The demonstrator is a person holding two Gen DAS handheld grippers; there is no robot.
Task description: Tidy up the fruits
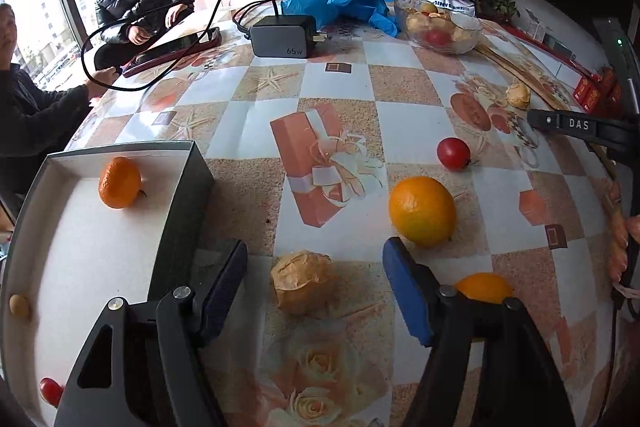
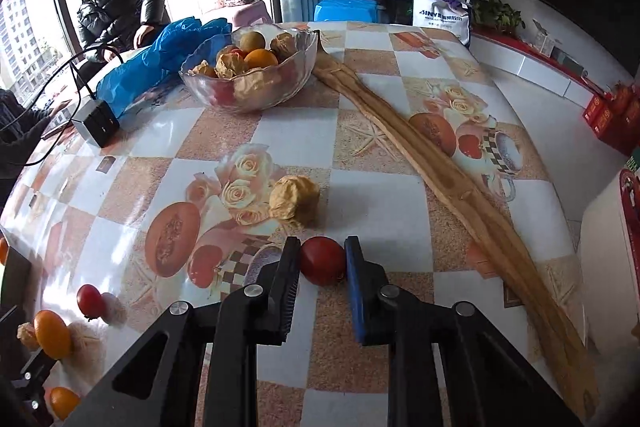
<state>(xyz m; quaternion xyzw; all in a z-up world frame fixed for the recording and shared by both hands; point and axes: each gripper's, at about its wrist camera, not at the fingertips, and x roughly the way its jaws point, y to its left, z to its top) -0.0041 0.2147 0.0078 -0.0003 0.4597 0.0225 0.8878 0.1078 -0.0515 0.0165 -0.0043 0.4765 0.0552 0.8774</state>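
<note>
Right hand-held gripper (image 2: 322,261): jaws pinched on the small red tomato (image 2: 322,260), low centre of the right wrist frame, resting on the bench (image 2: 400,195); the lift would go straight up.

Left hand-held gripper (image 1: 315,279): jaws spread, not touching; crumpled tan papery fruit (image 1: 303,282) lies between them, nearer this hand; smooth orange (image 1: 422,210) just ahead to the right.

Grey box (image 1: 188,187), white-lined, at lower left, holds a dimpled mandarin (image 1: 119,182).

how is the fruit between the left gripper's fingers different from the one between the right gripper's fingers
The papery tan fruit is wrinkled and dull; the red fruit is smooth and shiny. The left gripper stands open around the tan one, not touching; the right gripper is shut on the red one. Both rest on the table.
</note>
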